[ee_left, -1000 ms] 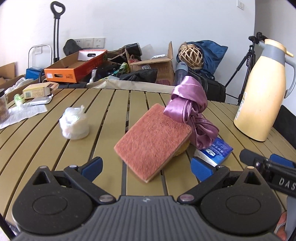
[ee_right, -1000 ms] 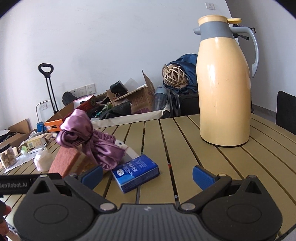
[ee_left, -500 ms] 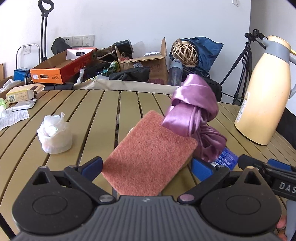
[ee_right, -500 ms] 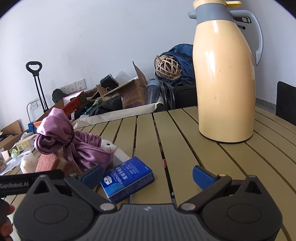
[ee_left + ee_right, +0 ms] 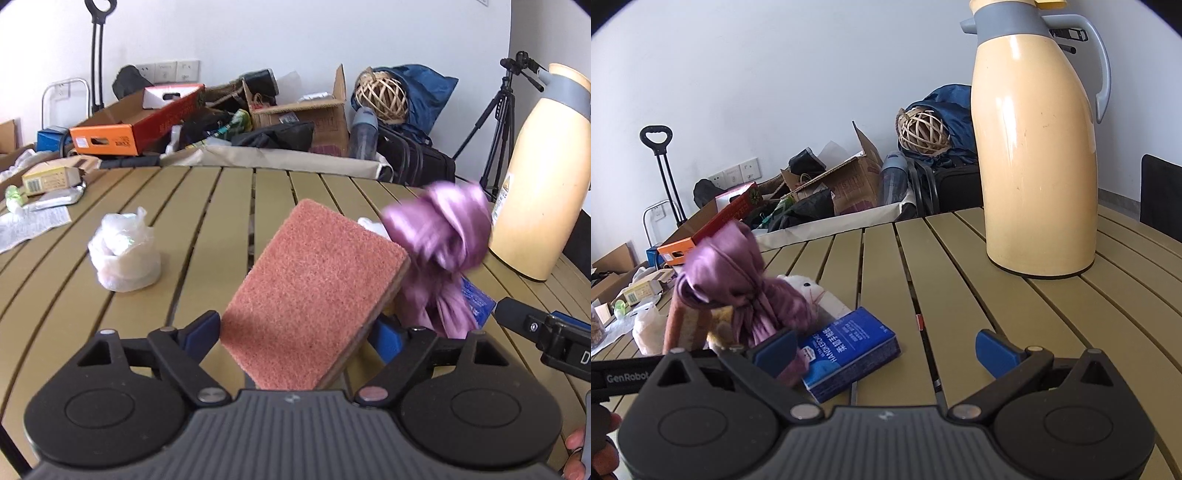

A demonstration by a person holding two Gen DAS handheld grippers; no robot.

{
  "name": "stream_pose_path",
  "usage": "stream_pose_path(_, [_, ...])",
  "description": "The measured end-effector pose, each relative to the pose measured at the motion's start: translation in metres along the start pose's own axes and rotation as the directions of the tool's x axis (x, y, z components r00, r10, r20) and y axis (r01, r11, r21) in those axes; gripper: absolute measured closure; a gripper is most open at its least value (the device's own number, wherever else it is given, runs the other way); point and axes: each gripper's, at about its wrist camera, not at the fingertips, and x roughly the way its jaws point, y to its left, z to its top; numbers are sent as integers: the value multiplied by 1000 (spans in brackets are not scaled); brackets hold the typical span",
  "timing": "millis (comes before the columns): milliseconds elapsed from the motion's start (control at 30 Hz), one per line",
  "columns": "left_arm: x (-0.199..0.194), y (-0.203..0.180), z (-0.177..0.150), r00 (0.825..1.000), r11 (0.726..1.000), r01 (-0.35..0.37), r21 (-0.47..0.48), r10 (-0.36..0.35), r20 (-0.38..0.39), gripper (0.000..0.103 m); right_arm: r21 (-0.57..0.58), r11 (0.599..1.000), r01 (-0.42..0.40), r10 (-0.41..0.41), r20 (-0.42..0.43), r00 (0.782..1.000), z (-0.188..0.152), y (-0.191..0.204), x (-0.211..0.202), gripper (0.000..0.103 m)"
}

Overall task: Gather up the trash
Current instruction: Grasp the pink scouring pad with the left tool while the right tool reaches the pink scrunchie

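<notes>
Item: red scouring sponge [image 5: 314,295], lying on the slatted table [image 5: 184,206] just left of the purple satin bundle [image 5: 439,236]. The left gripper [image 5: 295,332] is straddling it, jaws having just been closing, pads at its edges, likely for pickup. The right gripper [image 5: 886,350] is waiting spread, empty, by the blue packet [image 5: 849,347].

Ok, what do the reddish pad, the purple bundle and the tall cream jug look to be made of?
Reddish pad: coarse, matte scouring fibre, judging by its fuzzy surface; a yellowish layer below it suggests sponge. Purple bundle: satin-like cloth, glossy with soft knotted folds. Cream jug: probably smooth hard plastic with a slight sheen and a grey collar and handle, though painted metal cannot be ruled out.
</notes>
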Motion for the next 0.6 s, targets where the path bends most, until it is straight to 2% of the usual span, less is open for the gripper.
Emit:
stream_pose_path(267, [-29, 9, 3, 997, 999, -34, -2, 34, 65, 18, 6, 1000, -14, 14, 5, 1000, 0, 4, 0, 0])
stream_pose_path(600, [-58, 38, 1, 990, 994, -103, -37, 106, 96, 18, -5, 1000, -21, 21, -5, 1000, 0, 17, 5, 0])
